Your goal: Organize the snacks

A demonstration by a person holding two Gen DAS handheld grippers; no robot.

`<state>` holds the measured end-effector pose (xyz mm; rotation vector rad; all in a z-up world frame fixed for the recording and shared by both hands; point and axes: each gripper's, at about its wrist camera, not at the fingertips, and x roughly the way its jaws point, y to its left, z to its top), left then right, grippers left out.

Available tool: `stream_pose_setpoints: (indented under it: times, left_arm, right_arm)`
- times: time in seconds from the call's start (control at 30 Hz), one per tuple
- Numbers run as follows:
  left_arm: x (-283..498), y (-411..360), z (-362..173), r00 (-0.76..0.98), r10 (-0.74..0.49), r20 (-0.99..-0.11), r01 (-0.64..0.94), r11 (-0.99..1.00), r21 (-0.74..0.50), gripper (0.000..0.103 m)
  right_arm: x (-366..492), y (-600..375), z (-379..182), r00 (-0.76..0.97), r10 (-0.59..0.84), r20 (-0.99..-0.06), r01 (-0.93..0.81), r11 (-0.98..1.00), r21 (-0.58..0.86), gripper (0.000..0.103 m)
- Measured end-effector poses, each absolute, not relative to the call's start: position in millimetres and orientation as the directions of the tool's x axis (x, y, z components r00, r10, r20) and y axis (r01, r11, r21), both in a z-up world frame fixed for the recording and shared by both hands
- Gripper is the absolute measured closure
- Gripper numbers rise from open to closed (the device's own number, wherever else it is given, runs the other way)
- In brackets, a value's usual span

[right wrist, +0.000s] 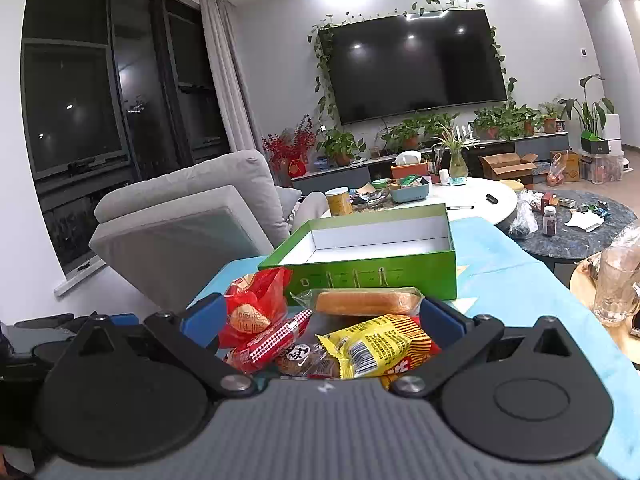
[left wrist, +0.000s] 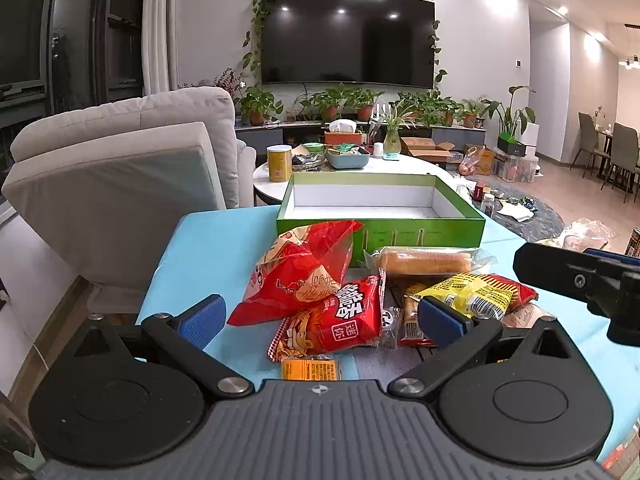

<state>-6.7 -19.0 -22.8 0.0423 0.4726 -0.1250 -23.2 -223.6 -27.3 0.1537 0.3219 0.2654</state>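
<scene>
Snack pile (left wrist: 360, 300) between spread left tongs (left wrist: 322, 320), green box (left wrist: 380, 224) beyond

Snack packets (right wrist: 352, 336) heaped before green box (right wrist: 372, 268) — jaws wide

The green box (left wrist: 420, 232) looks like smooth cardboard — satin green outside, matt white within. The snack packets are glossy plastic film: a crinkled red bag (left wrist: 296, 272), a shiny red noodle packet (left wrist: 344, 320), a yellow packet (left wrist: 476, 292), and clear wrap over a bread roll (left wrist: 424, 262). The bench (left wrist: 212, 248) wears a matt, pale blue cover. The left gripper (left wrist: 320, 316) has matt black plastic arms, ribbed blue pads (left wrist: 202, 318), bright metal rivets and a ridged grey body — the right gripper (right wrist: 320, 320) looks alike. A glass mug (right wrist: 614, 292) is clear and shiny.
</scene>
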Motion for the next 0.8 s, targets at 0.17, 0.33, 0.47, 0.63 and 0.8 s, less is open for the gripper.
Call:
stream_pose_setpoints:
  times: [0.17,0.33,0.47,0.63,0.8]
  left_arm:
    - [-5.5,-18.6,-24.8,0.884,-0.109,-0.454,0.126,0.992,0.007,0.0]
    - [-6.4,-18.3,-25.5,0.884,-0.111,-0.454,0.127,0.992,0.006,0.0]
    - [-7.1,-18.2,-25.1,0.885,-0.111,-0.452,0.127,0.992,0.005,0.0]
    - [-7.7,-18.4,-26.0,0.886,-0.113,-0.449,0.132,0.991,0.011,0.0]
    - [-8.8,-19.2,-28.0,0.887,-0.114,-0.448,0.134,0.991,0.013,0.0]
  right_arm:
    - [-24.9,-222.9,-28.3,0.912,0.286,-0.292,-0.237,0.952,0.193,0.038]
    - [-26.7,-223.0,-28.6,0.911,0.304,-0.279,-0.252,0.945,0.208,0.038]
    - [-27.6,-221.2,-28.6,0.912,0.303,-0.277,-0.253,0.946,0.201,0.038]
    - [-27.5,-221.5,-28.7,0.912,0.302,-0.278,-0.252,0.946,0.202,0.038]
    - [-29.0,-220.3,-29.0,0.912,0.301,-0.279,-0.251,0.947,0.201,0.038]
